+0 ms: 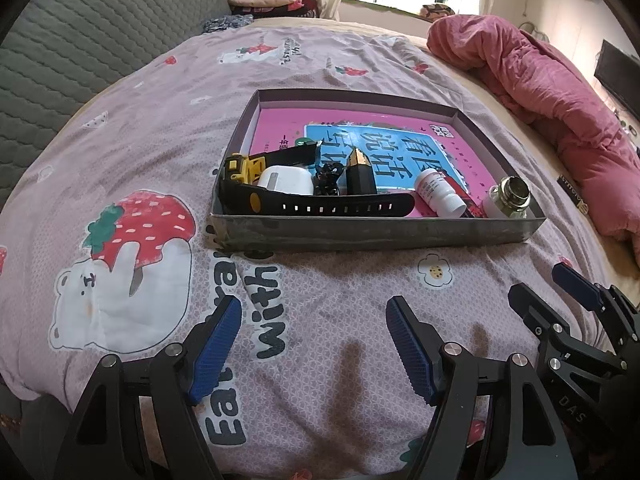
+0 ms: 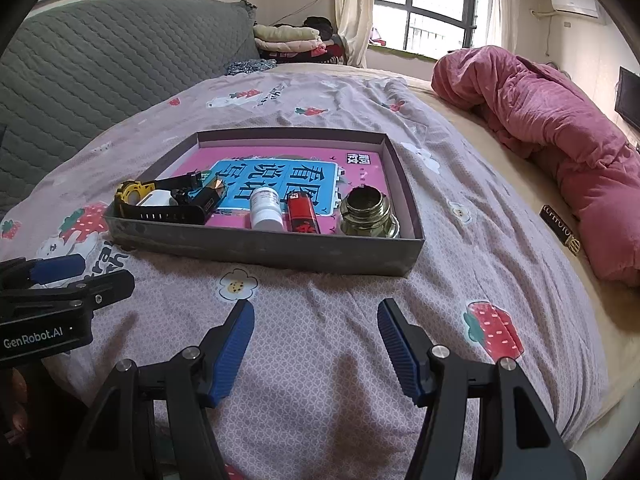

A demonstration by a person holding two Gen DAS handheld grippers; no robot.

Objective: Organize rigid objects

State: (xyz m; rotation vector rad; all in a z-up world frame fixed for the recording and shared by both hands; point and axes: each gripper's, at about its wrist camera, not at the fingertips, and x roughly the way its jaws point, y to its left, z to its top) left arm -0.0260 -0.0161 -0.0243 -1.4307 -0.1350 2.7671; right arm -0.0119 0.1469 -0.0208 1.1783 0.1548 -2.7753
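A shallow grey box point(image 1: 372, 234) point(image 2: 260, 248) lies on the bed with a pink and blue book point(image 1: 404, 148) point(image 2: 280, 176) flat inside. Along its near side lie a black and yellow watch point(image 1: 320, 202) point(image 2: 160, 210), a white case point(image 1: 286, 180), a black hair clip point(image 1: 328, 180), a black and gold bottle point(image 1: 360, 172), a white pill bottle point(image 1: 438, 194) point(image 2: 265, 208), a red lighter point(image 2: 303, 213) and a glass jar point(image 1: 508, 198) point(image 2: 368, 216). My left gripper point(image 1: 314, 344) and right gripper point(image 2: 316, 348) hover open and empty in front of the box.
The bed carries a pink strawberry-print sheet point(image 1: 160, 184). A rolled red quilt point(image 1: 560, 108) point(image 2: 560, 140) lies along the right side. A grey quilted headboard point(image 1: 80, 40) stands at the left. Folded blankets point(image 2: 288, 38) and a window are at the far end.
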